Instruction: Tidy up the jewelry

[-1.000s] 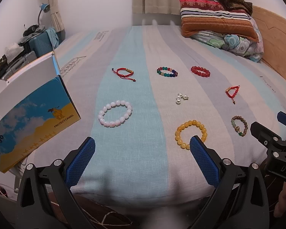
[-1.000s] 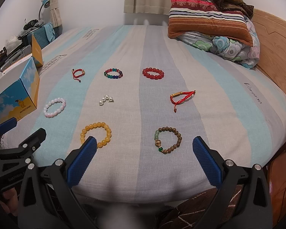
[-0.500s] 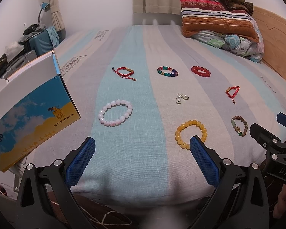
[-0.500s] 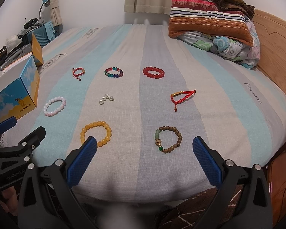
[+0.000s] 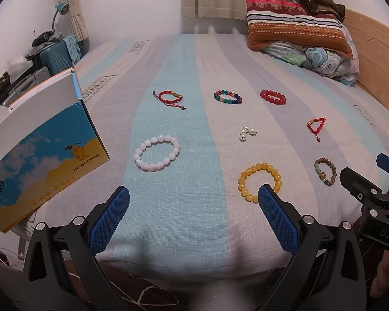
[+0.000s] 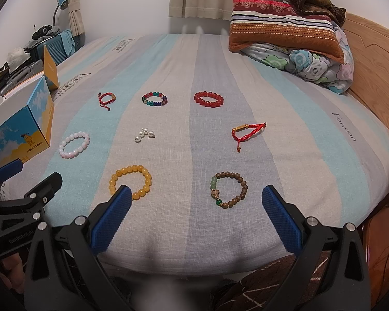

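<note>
Jewelry lies spread in loose rows on the bed (image 6: 311, 140), each piece apart from the others, likely so one can be lifted singly: a yellow bead bracelet (image 6: 131, 182), a brown bead bracelet (image 6: 229, 190), pearl earrings (image 6: 144, 134). The left tool (image 5: 193, 208) and right tool (image 6: 195, 208) hover wide apart, empty, at the near edge beside an opened box (image 5: 42, 155).
</note>
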Available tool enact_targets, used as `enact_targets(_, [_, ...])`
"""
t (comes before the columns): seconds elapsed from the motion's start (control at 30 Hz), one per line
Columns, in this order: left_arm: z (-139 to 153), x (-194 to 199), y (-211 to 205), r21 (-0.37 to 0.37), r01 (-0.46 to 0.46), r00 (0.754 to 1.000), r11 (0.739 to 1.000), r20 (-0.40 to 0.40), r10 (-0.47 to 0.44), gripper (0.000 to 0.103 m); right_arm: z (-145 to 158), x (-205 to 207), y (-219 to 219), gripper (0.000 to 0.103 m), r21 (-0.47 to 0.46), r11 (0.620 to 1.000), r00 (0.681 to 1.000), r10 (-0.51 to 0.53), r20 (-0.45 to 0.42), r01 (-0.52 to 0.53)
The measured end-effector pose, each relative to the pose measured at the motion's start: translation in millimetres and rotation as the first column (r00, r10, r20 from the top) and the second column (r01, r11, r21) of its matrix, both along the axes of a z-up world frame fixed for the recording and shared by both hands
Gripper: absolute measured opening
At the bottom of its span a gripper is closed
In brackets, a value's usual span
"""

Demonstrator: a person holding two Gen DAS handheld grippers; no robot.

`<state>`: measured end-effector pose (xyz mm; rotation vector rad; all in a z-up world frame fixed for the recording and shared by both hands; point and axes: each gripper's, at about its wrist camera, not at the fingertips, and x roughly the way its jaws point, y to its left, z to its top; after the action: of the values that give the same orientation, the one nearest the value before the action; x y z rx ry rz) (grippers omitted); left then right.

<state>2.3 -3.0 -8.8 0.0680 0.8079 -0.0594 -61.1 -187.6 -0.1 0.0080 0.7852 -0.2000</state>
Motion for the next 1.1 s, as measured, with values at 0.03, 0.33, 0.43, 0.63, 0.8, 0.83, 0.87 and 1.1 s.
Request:
enact_targets(0.03, [0.0,0.1,-0.1,0.0,0.0,1.0,1.0,0.0,0.0,0.097,0.0,0.0,0.1,0.096,-0.001,1.0,1.0,-0.001,0.0,0.001])
enact_targets(0.33, [-0.2,0.2,-0.5,0.002,0.0,1.0,1.0,-0.001,0.0,0.097,-0.7,0.0,0.2,0.096,-0.002,1.0,1.0,0.0,0.0,0.0])
enact_targets(0.43, [-0.1,0.1,-0.4,0.001,0.0,1.0,1.0,0.0,0.0,0.097,-0.1,0.0,-0.1,0.096,-0.001,1.0,1.0,0.0,0.0,0.0])
enact_targets(0.63, [-0.2,-0.3,-0.7,0.001,0.0,1.0,1.0,-0.001,0.0,0.097,0.0,0.1,-0.1,0.096,-0.001,1.0,1.0,0.0,0.0,0.0])
enact_targets(0.8, [-0.7,0.1,-2.0,0.0,0.001,1.0,1.0,-0.006,-0.001,0.097,-0.4,0.3,0.1,0.096,-0.009,1.0,1.0,0.0,-0.002,0.0])
enact_targets(0.83, [-0.8,0.7,-2.2,0.0,0.002,1.0,1.0,-0.007,-0.002,0.097,0.1,0.4,-0.3,0.096,-0.011,1.0,1.0,0.0,0.0,0.0])
enact_targets(0.87, [-0.7,1.1,-2.4,0.0,0.004,1.0,1.0,-0.008,-0.004,0.097,0.9,0.9,-1.0,0.096,-0.015,1.0,1.0,-0.003,0.002,0.003])
enact_targets(1.1, [1.2,11.3,-3.0,-0.035,0.005,0.999,0.999,-0.034,-0.006,0.097,20.6,5.4,-9.8,0.096,-0.062,0.998,0.999,-0.015,0.039,0.017])
